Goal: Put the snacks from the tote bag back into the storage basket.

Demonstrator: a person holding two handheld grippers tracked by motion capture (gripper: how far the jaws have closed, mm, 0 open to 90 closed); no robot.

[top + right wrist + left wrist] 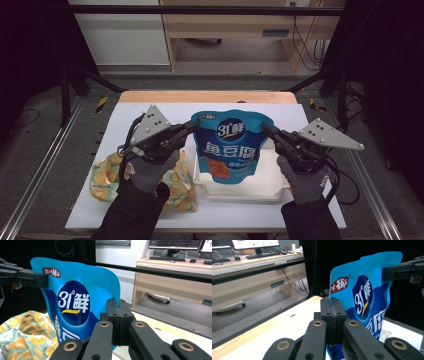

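A blue snack bag [231, 145] with white lettering hangs upright over a white tray [270, 187], held by its two upper corners. My left gripper [194, 124] is shut on the bag's left top corner. My right gripper [264, 127] is shut on its right top corner. In the left gripper view the black jaws [332, 312] pinch the bag's edge [364, 292], with the other gripper [398, 270] at the far corner. In the right gripper view the jaws [119, 315] clamp the bag [77, 300], and the other gripper [32, 278] holds the opposite corner.
A yellow and green patterned bag [107, 176] lies on the white table [130, 210] at the left, partly under my left forearm. A wooden strip [205, 96] runs along the table's far edge. Dark frame posts stand at both sides.
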